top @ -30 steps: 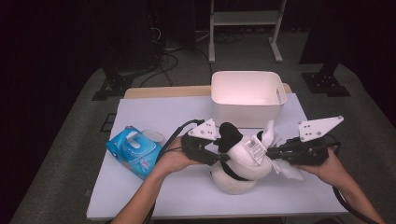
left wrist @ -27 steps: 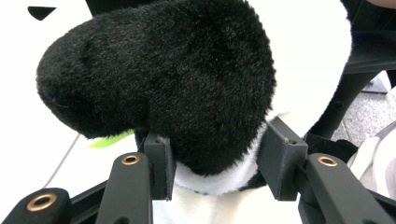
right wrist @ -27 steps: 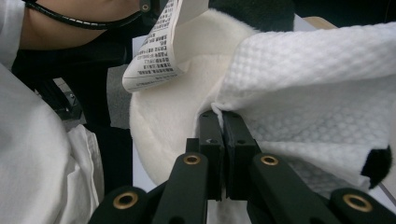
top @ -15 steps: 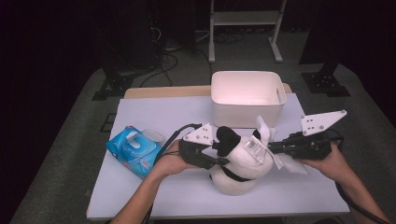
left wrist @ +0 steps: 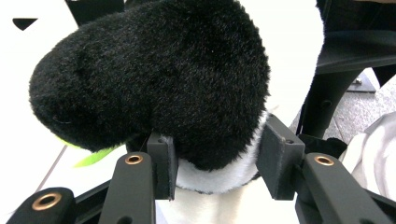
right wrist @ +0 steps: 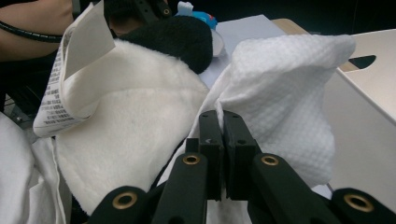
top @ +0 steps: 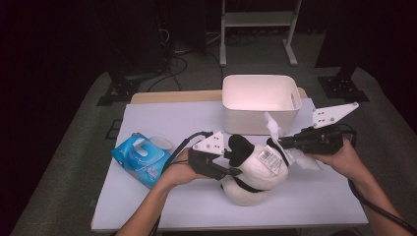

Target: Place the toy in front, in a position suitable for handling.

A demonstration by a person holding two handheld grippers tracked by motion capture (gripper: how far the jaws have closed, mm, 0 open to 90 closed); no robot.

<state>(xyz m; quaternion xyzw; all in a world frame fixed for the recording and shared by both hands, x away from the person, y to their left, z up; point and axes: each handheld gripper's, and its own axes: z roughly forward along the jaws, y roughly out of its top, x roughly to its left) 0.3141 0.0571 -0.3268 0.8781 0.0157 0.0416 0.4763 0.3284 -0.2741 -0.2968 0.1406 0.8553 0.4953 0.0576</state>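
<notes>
Dark room, white counter (top: 162, 123). Your left tool (left wrist: 215, 158) clamps soft plush toy (top: 253, 169) at black ear; your right tool (right wrist: 218, 140) pinches limp wipe (right wrist: 280, 98). Light, squashy: grip deep.

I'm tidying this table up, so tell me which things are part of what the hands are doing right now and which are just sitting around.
In use:
- plush toy, clamped by the left gripper
- white wipe, pinched in the right gripper, against the toy

Lying about:
- blue wipes pack
- white bin

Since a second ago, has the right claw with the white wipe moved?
Yes: the right claw shifted right and slightly up, nearer the white plastic bin's right corner.
</notes>
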